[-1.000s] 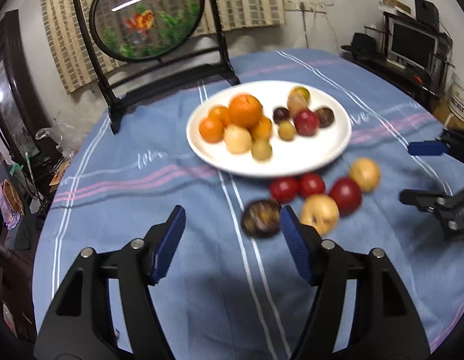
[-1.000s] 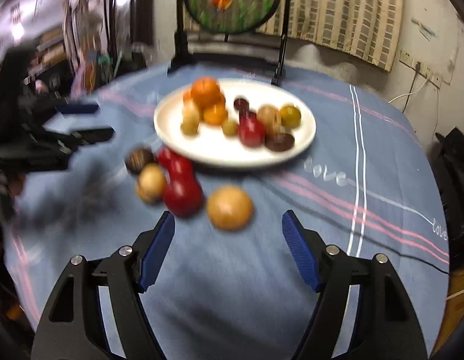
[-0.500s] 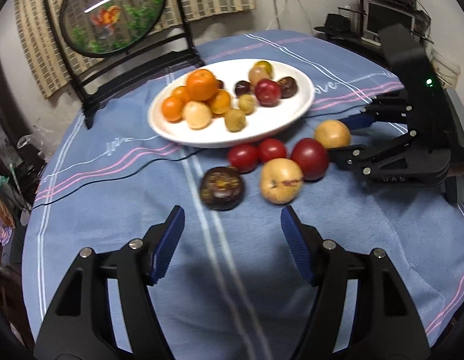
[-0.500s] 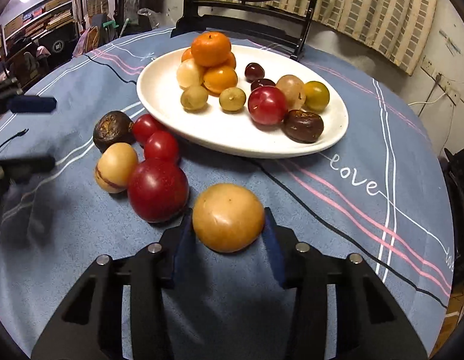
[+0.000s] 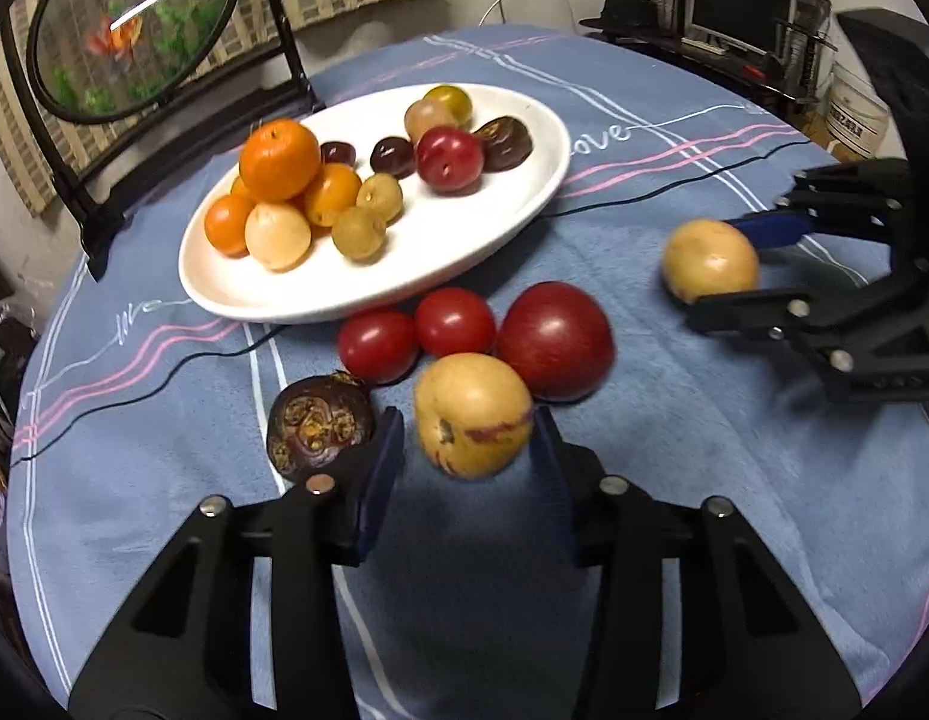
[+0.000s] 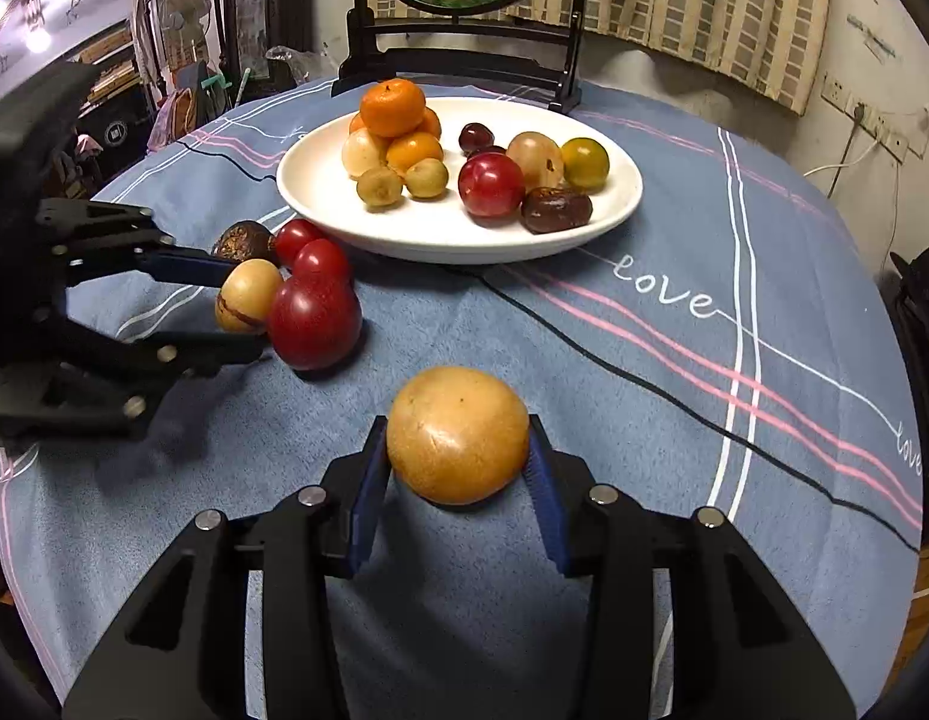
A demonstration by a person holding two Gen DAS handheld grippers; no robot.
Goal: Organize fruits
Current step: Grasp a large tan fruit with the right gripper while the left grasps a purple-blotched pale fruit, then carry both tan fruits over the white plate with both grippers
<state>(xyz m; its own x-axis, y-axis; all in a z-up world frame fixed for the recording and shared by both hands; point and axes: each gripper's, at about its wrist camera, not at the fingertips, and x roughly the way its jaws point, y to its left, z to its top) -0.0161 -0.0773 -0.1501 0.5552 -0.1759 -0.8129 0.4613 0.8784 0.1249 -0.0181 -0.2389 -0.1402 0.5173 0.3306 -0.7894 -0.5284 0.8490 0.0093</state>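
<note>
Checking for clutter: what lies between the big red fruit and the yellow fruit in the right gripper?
Only bare blue tablecloth lies between the big red fruit and the yellow fruit, in the right wrist view.

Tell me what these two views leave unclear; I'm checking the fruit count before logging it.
- Orange pile, both views: the big top orange hides fruit behind and under it, so the count is uncertain.
- Dark fruit, right view: mostly behind the left gripper and tomatoes.
- Plate, left view: its near rim hides part of the cable.
</note>
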